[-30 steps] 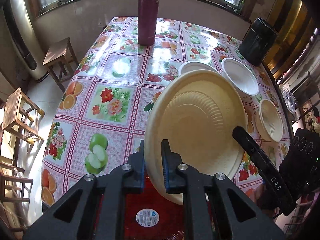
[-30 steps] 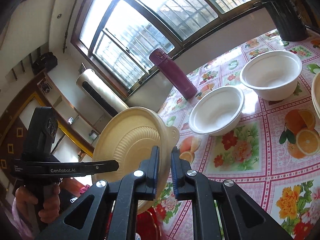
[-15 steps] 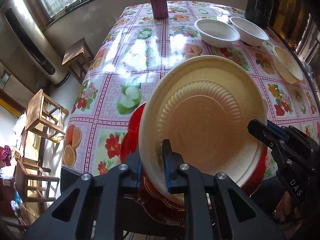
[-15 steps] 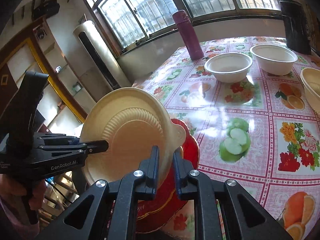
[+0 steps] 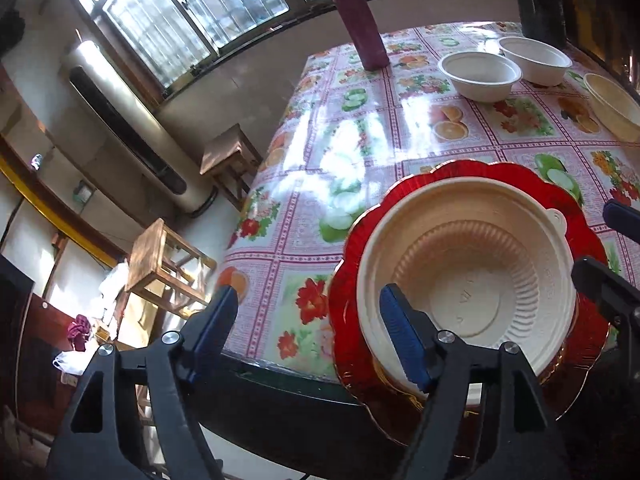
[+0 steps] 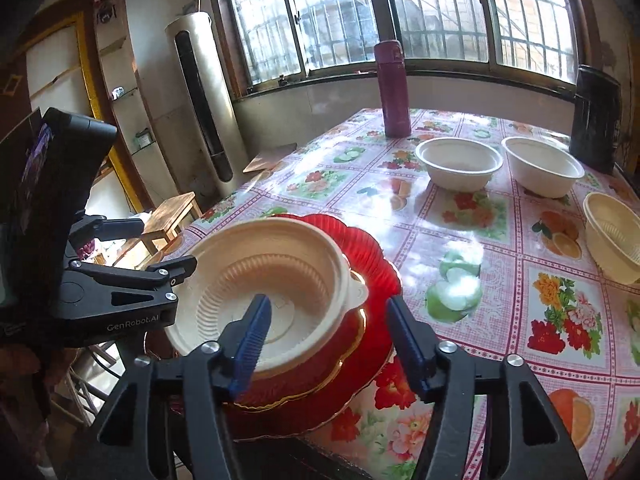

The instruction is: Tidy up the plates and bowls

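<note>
A cream ribbed dish (image 5: 468, 280) lies right way up on a red scalloped plate (image 5: 440, 184) at the table's near edge. My left gripper (image 5: 308, 320) has its jaws opening, with the dish's left rim between them and neither pad pressing on it. In the right wrist view the same cream dish (image 6: 272, 272) sits on the red plate (image 6: 360, 248). My right gripper (image 6: 328, 320) is opening too, straddling the dish's tabbed right rim without touching it. The left gripper (image 6: 160, 246) shows at the dish's far side.
Further back stand two white bowls (image 6: 458, 164) (image 6: 542, 172), a cream ribbed bowl (image 6: 612, 236), a maroon flask (image 6: 394, 88) and a black container (image 6: 596, 120). Wooden stools (image 5: 160, 256) stand left of the table. The red plate juts over the table's front edge.
Both grippers carried the cream dish, tilted on edge, down onto the red plate. Their jaws have since parted and the dish now lies flat, free of both.
</note>
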`<state>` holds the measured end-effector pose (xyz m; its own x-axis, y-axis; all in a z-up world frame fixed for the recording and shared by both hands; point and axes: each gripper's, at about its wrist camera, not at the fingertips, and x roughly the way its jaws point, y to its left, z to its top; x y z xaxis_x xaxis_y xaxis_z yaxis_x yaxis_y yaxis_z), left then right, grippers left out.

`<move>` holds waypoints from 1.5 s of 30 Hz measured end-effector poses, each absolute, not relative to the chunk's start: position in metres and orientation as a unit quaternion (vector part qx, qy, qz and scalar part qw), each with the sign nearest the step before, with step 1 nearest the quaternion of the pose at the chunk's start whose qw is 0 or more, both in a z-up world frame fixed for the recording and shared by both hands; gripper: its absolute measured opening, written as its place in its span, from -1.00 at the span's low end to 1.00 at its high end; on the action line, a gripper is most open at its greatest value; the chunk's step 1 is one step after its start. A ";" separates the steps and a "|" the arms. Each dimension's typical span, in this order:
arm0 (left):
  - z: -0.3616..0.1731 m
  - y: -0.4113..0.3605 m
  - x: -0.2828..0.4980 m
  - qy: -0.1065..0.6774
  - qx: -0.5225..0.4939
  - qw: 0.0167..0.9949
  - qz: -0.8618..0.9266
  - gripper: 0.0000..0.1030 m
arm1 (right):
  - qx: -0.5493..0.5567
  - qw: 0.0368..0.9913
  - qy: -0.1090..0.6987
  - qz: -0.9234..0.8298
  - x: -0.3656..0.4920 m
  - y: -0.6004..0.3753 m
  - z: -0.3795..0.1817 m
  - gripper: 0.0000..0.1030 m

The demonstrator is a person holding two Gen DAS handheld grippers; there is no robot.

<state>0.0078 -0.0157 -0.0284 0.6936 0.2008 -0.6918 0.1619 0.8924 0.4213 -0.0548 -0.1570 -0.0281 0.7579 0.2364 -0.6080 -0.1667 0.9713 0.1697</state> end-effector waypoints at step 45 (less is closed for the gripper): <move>0.045 -0.202 -0.051 0.289 0.142 0.932 -0.168 1.00 | 0.259 0.943 0.197 -0.072 -0.155 -0.448 -0.010 1.00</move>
<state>-0.0514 -0.2019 0.0449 0.7762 -0.2307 -0.5867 0.3949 0.9034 0.1672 -0.1553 -0.4484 -0.0101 0.9118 -0.0344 -0.4093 0.2385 0.8557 0.4593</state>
